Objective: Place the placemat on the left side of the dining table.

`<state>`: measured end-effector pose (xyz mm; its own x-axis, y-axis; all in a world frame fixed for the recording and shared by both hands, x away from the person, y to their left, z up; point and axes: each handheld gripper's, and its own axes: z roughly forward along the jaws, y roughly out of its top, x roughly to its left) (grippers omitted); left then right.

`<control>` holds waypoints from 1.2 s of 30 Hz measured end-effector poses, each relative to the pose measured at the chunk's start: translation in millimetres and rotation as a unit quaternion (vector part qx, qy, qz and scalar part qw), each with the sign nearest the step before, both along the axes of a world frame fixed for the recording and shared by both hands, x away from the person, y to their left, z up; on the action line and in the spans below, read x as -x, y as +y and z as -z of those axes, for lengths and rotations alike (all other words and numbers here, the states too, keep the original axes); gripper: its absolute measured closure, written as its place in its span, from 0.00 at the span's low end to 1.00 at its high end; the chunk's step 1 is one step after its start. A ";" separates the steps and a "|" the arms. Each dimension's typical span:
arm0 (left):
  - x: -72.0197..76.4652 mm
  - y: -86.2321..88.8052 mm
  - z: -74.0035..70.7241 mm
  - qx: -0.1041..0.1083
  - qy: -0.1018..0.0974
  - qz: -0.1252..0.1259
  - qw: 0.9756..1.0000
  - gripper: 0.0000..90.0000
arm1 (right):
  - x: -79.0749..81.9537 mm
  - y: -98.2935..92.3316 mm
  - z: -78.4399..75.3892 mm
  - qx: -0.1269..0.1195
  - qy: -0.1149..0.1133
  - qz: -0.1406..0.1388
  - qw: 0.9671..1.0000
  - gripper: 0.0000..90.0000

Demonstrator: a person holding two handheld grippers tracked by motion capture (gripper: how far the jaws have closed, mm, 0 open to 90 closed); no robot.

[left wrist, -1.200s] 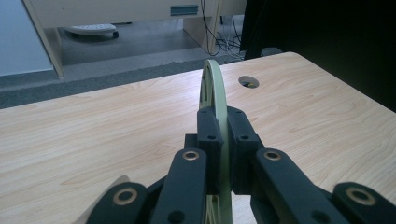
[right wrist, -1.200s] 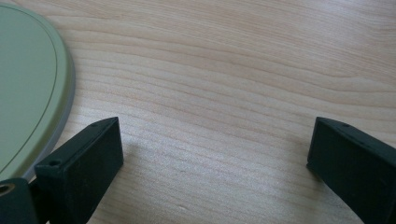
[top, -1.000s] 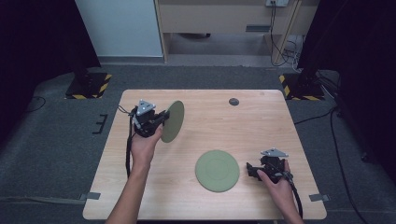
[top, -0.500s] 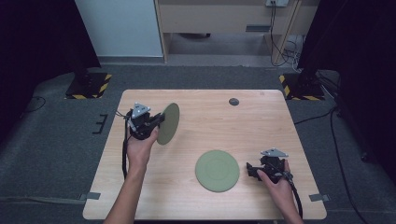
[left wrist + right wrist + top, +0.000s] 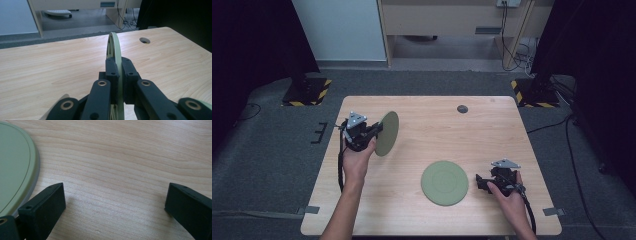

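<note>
The left claw (image 5: 379, 131) pinches a green plate (image 5: 387, 133) by its rim and holds it up on edge, near the left edge of the surface (image 5: 422, 220). The grip is thin, so the plate could slip and drop. The right claw (image 5: 112, 202) is spread wide beside the flat plate (image 5: 445, 182). Compared with before, the held plate has moved a little toward the left edge.
</note>
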<state>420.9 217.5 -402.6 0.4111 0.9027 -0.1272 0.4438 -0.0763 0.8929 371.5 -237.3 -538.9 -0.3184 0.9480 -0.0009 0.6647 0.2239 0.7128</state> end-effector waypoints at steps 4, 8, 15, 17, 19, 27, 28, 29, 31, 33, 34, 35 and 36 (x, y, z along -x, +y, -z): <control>1.4 6.5 1.8 0.000 0.001 -0.006 1.000 0.95 | 0.0 0.0 0.0 0.000 0.000 0.000 1.000 0.04; 2.3 11.9 3.2 0.000 0.002 -0.010 1.000 0.95 | 0.0 0.1 0.0 0.000 0.000 0.001 1.000 0.04; 3.3 16.5 5.5 0.001 0.003 -0.015 1.000 0.95 | 0.0 0.1 0.0 0.000 0.000 0.001 1.000 0.04; 3.6 18.0 6.3 0.002 0.003 -0.016 1.000 0.95 | 0.0 0.1 0.0 -0.001 0.000 0.001 1.000 0.04; 4.0 19.8 7.4 0.001 0.004 -0.017 1.000 0.95 | 0.0 0.1 0.0 0.000 0.000 0.000 1.000 0.04; 6.4 29.1 11.1 0.003 0.007 -0.025 1.000 0.95 | 0.0 0.1 0.0 0.000 0.000 0.001 1.000 0.04; 6.6 30.0 11.6 0.003 0.007 -0.026 1.000 0.95 | 0.0 0.2 0.0 0.000 0.000 0.001 1.000 0.04; 6.8 30.8 11.9 0.003 0.008 -0.027 1.000 0.95 | 0.0 0.1 0.0 0.000 0.000 0.000 1.000 0.04; 7.4 32.8 13.0 0.004 0.008 -0.029 1.000 0.95 | 0.0 0.2 0.0 -0.001 0.000 0.000 1.000 0.04; 7.7 34.4 13.8 0.005 0.009 -0.030 0.999 0.95 | -0.1 0.3 0.0 0.000 0.001 0.001 1.000 0.04; 7.7 35.2 14.2 0.007 0.008 -0.032 0.999 0.95 | -0.1 0.3 0.0 0.000 0.001 0.001 1.000 0.04; 7.8 36.0 14.4 0.008 0.008 -0.033 0.999 0.95 | -0.1 0.3 0.0 0.000 0.001 0.000 1.000 0.04; 7.9 36.6 14.9 0.010 0.008 -0.034 0.999 0.95 | -0.1 0.3 0.0 0.000 0.001 0.000 1.000 0.04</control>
